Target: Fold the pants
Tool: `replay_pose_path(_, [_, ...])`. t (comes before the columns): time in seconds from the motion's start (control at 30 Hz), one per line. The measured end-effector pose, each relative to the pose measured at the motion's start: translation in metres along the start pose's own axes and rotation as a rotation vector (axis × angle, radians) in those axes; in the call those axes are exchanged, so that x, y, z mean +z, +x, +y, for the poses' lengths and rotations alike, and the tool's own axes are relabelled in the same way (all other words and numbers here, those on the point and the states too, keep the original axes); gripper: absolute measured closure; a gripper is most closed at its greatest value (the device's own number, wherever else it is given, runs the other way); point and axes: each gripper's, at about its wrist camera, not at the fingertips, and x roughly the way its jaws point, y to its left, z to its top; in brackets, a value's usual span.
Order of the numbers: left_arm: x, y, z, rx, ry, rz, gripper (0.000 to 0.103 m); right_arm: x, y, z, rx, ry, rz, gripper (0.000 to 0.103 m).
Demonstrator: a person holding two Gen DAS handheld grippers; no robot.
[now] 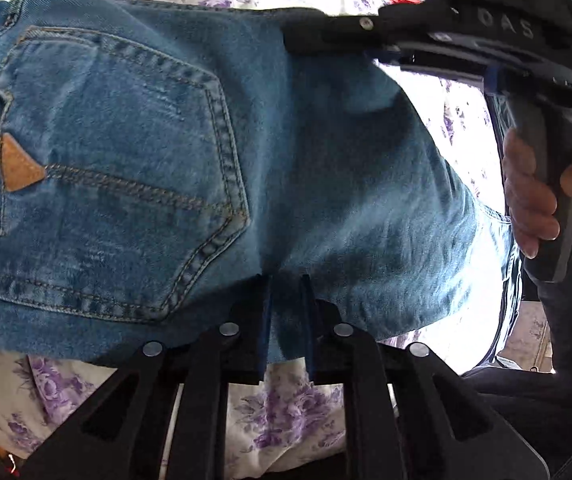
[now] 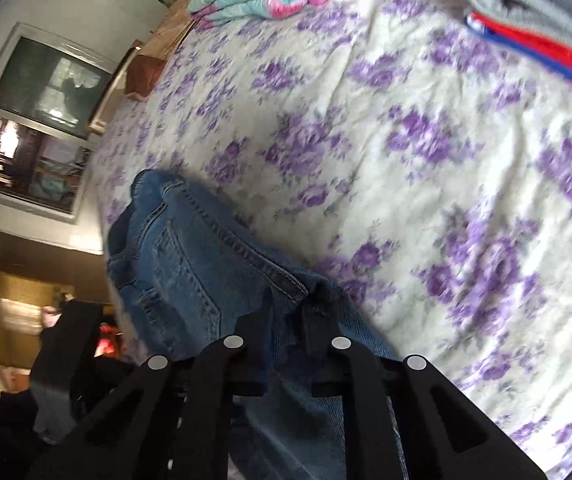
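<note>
Black fingers of the left gripper (image 1: 286,320) sit closest, pinched tight on the near edge of the jeans (image 1: 206,152), just below the back pocket (image 1: 118,168) with its little brown tag. Those jeans lie spread on the bed (image 2: 425,152), on a sheet with purple flowers, and they run sideways across the view, with the pocket end toward the left. Over at the far right edge of the jeans, the right gripper (image 1: 305,44) comes in from the right with a hand (image 1: 533,196) wrapped around its handle. Seen from its own camera, the right gripper's jaws are shut on a bunched fold of the blue cloth, near the seam. So both grippers have hold of the jeans, one at the near edge and one at the far right side, and the cloth stretches between them. I think a fold is about to be made, and the way the jeans run between the two grips is what matters. A striped grey cloth (image 2: 533,12) lies near the far corner of the bed, well apart from the jeans.
</note>
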Motion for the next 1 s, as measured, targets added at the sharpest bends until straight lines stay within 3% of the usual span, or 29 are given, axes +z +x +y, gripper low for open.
replay_pose_path(0.13, [-0.003, 0.004, -0.002, 0.031, 0.026, 0.002, 0.09, 0.011, 0.021, -0.007, -0.115, -0.015, 0.058, 0.092])
replay_pose_path(0.33, [0.004, 0.01, 0.005, -0.009, 0.0, 0.019, 0.09, 0.014, 0.027, -0.018, -0.08, -0.019, 0.101, 0.091])
replay_pose_path(0.4, [0.005, 0.004, 0.005, -0.011, 0.002, 0.033, 0.09, 0.016, 0.014, -0.019, -0.073, 0.024, 0.117, 0.081])
replay_pose_path(0.43, [0.005, -0.003, 0.0, 0.0, 0.013, 0.027, 0.09, 0.015, 0.001, -0.021, -0.095, 0.029, 0.101, 0.069])
replay_pose_path(0.47, [0.007, -0.014, -0.005, 0.009, 0.034, 0.007, 0.09, 0.015, -0.015, -0.02, -0.136, 0.028, 0.064, 0.049])
replay_pose_path(0.53, [0.012, -0.031, -0.019, 0.008, 0.069, -0.035, 0.088, 0.011, -0.047, -0.021, -0.204, 0.04, -0.022, 0.033])
replay_pose_path(0.6, [0.025, -0.04, -0.032, 0.007, 0.096, -0.069, 0.078, -0.001, -0.076, -0.027, -0.257, 0.074, -0.098, 0.032])
replay_pose_path(0.63, [0.037, -0.04, -0.039, 0.023, 0.102, -0.081, 0.065, -0.011, -0.091, -0.032, -0.279, 0.095, -0.132, 0.032])
replay_pose_path(0.7, [0.06, -0.029, -0.048, 0.026, 0.113, -0.08, 0.063, -0.038, -0.113, -0.039, -0.303, 0.128, -0.175, 0.032])
replay_pose_path(0.73, [0.075, -0.018, -0.055, 0.029, 0.121, -0.074, 0.063, -0.054, -0.122, -0.042, -0.31, 0.136, -0.188, 0.037])
replay_pose_path(0.77, [0.088, -0.007, -0.057, 0.041, 0.12, -0.066, 0.064, -0.065, -0.123, -0.039, -0.324, 0.143, -0.197, 0.06])
replay_pose_path(0.83, [0.106, 0.022, -0.058, 0.07, 0.118, -0.015, 0.069, -0.096, -0.131, -0.042, -0.335, 0.164, -0.178, 0.092])
replay_pose_path(1.0, [0.116, 0.029, -0.055, 0.114, 0.15, 0.009, 0.075, -0.142, -0.102, -0.023, -0.277, 0.187, -0.111, 0.092])
